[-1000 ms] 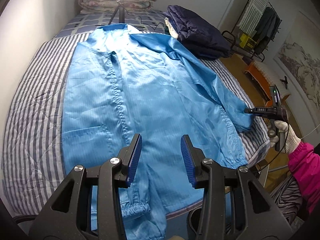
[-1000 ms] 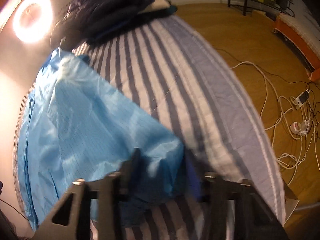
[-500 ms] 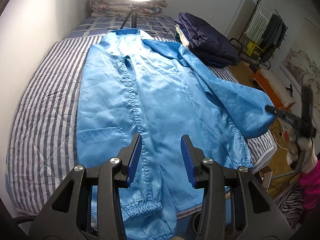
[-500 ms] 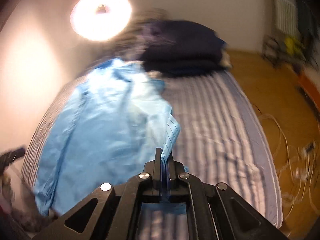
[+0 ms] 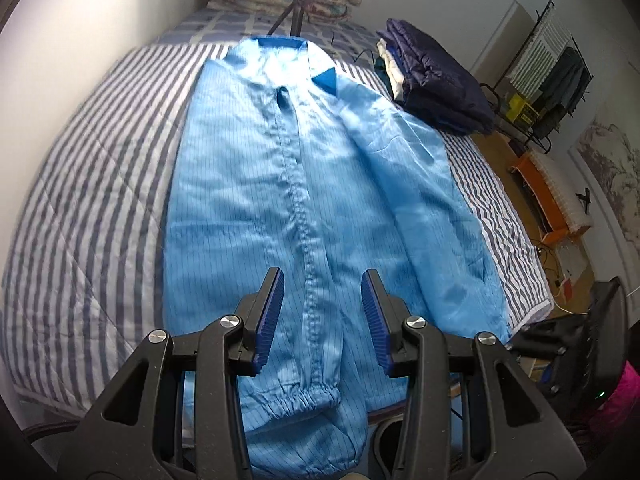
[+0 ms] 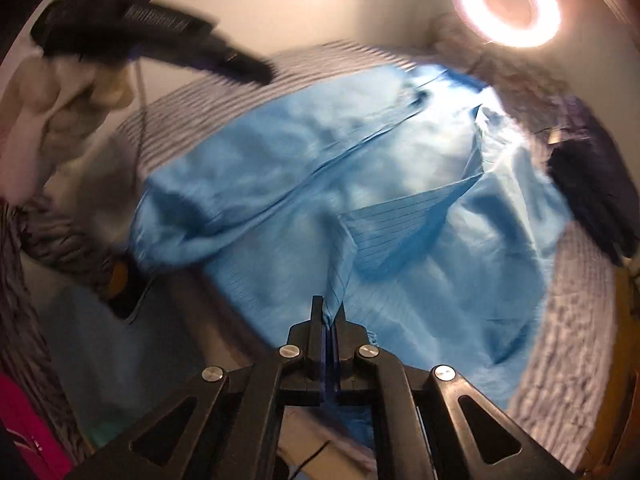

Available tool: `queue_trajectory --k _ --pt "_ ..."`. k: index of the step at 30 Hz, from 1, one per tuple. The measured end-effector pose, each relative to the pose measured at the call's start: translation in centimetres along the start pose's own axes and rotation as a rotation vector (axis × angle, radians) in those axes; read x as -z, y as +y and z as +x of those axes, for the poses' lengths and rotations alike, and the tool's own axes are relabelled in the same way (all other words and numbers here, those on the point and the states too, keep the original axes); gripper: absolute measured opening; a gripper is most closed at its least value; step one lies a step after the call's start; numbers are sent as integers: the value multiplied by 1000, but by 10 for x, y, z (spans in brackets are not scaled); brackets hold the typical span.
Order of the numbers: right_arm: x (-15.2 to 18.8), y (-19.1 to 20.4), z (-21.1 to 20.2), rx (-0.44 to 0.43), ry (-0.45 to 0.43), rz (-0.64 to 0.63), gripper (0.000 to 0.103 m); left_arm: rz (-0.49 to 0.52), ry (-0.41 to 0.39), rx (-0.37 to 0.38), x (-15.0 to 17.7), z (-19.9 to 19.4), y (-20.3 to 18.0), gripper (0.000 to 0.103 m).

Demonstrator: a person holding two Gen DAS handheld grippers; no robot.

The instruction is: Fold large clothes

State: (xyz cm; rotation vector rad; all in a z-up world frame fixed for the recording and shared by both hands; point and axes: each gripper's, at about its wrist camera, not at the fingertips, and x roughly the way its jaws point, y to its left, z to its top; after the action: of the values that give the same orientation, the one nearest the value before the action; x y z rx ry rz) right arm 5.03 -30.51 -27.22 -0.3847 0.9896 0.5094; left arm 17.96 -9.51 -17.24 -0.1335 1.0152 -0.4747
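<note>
No legible writing is found on anything. A light blue pinstriped work coat (image 5: pixel 304 184) is spread, front up, on the grey-and-white striped bedspread (image 5: pixel 92 200). The left gripper (image 5: pixel 322 312) is held open above its hem. The right gripper (image 6: pixel 330 320) is clamped on a lifted fold of the coat. A folded navy quilted jacket (image 5: pixel 436 80) and a glowing ring lamp (image 6: pixel 510 8) are noted beyond.

No lettering can be read anywhere (right wrist view is blurred).
</note>
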Motion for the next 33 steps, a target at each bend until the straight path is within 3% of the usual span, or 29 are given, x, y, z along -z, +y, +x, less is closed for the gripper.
queue_trajectory --k 5,13,14,17,18,21,24,29,33 --pt "11 13 -2 -73 15 -77 0 -33 46 62 10 12 -5 41" --pt "36 -8 -23 -29 58 -65 2 -68 156 169 25 53 -35 41" --pt "38 -12 -26 -60 63 -52 7 -66 163 178 26 57 -39 41" --pt "44 -18 -46 -132 25 -37 51 -88 174 205 26 64 -44 41" --pt "45 -21 -52 -165 5 -22 57 -100 172 214 26 64 -44 41" --pt "48 -41 -75 -273 -80 61 57 -130 169 214 25 65 -38 41" --pt "47 -86 -73 -276 -113 245 57 -152 193 213 33 73 -33 41" --pt "65 -162 -34 -246 -38 599 55 -190 213 248 43 82 -31 41" --pt "80 -195 -3 -195 56 753 55 -169 223 260 44 88 -38 39"
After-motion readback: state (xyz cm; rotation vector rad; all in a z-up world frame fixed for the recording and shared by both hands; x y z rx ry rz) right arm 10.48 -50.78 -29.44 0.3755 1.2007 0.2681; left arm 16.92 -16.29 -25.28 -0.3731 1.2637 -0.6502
